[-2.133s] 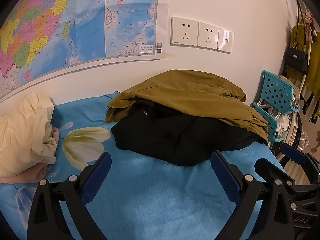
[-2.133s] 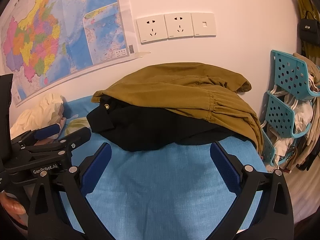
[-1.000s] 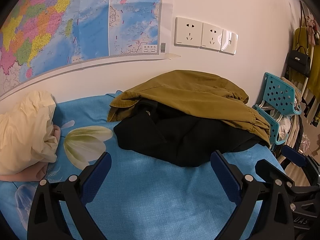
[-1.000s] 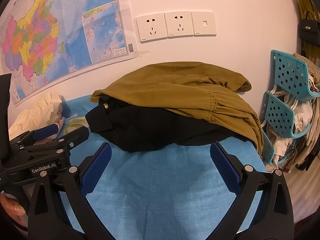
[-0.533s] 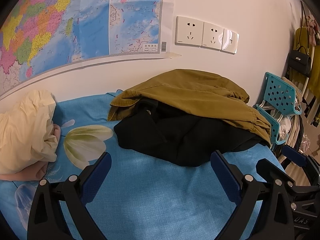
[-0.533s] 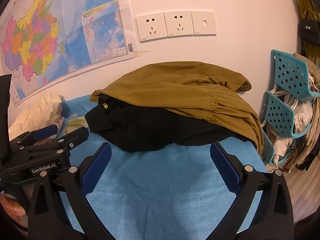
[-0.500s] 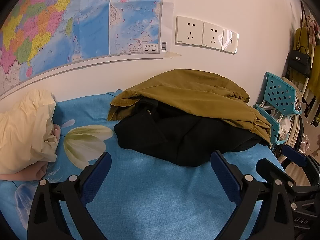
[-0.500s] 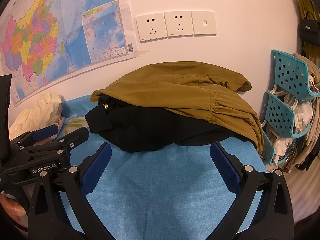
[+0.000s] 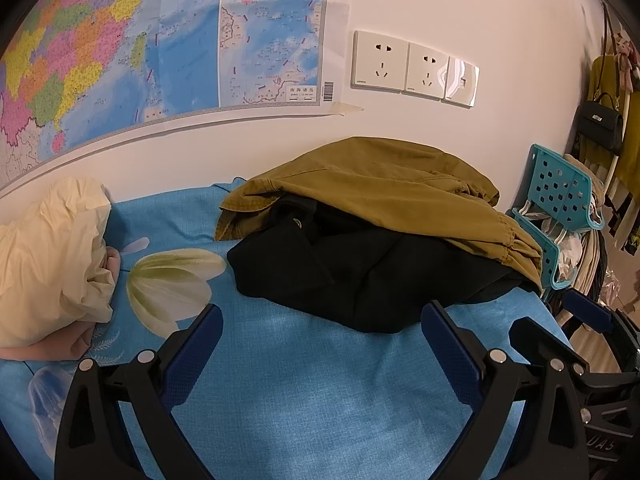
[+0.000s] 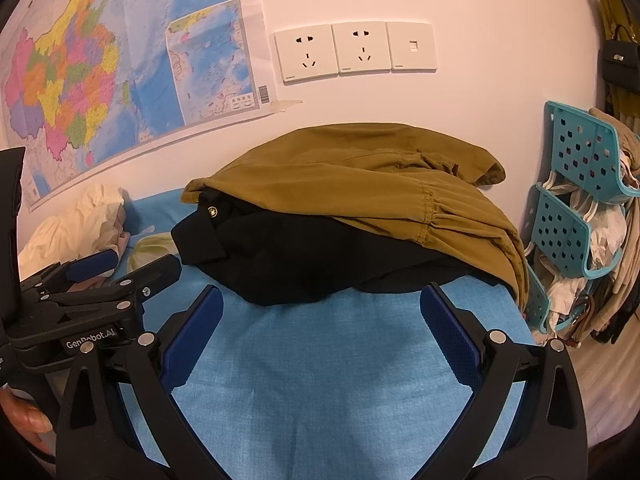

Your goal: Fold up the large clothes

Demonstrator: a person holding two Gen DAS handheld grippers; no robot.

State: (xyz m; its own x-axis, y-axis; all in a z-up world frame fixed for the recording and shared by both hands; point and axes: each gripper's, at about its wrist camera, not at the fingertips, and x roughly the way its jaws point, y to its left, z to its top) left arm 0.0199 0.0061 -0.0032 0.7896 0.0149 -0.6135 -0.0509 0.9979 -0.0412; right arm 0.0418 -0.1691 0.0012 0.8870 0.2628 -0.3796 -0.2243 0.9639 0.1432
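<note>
Both grippers, left [image 9: 320, 340] and right [image 10: 320, 320], jaws wide, empty; clothes pile [image 10: 344, 224] straight ahead at bed [image 10: 320, 380] far edge, long axis crosswise

Both wrist cameras sit low over the blue woven bedsheet [image 9: 320, 400], facing the white wall. The left view looks out between the left gripper [image 9: 320, 320]'s spread blue pads; the right view does likewise from the right gripper [image 10: 320, 304]. Shared ahead of both: the rumpled olive-brown cotton jacket [image 9: 392, 188] [image 10: 360, 184], near, beyond the fingertips.
</note>
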